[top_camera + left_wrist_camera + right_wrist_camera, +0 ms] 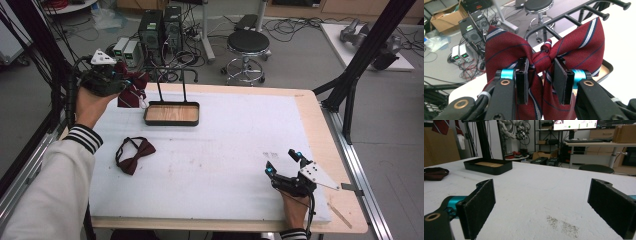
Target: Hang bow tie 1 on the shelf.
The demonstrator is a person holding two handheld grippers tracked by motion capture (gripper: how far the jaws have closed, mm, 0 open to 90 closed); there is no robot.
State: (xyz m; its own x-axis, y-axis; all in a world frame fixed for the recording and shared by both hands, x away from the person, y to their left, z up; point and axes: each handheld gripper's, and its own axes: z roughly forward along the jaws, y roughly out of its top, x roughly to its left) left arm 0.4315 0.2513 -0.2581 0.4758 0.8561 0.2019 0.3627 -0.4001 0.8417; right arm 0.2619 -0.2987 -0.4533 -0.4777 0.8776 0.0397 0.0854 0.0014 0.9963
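Surface (215,165): a white foam sheet covers most of it, with a bare wooden margin along the right and far edges; a grey smudge marks the sheet close ahead of the right tool in the right gripper view.
Stand (171,113): a black tray with a wooden floor, standing at the far left part of the sheet; thin black uprights rise from its back edge and end in pegs that reach forward, seen close in the left gripper view (574,17).
Striped bow tie (544,57): dark red with navy and white stripes, lifted off the surface at the far left corner, just left of the stand's uprights in the high view (131,85); its knot sits between the jaws, its two wings spread above them and its tails hang below.
Plain bow tie (134,155): dark maroon, lying flat on the sheet at the left, nearer the person than the stand and well apart from both tools; it shows at the left edge of the right gripper view (435,173).
Left tool (540,82): raised in the left hand, jaws drawn narrow and clamped on the striped bow tie at its knot.
Right tool (541,205): resting low over the sheet at the near right (285,170), jaws spread wide, nothing between them.
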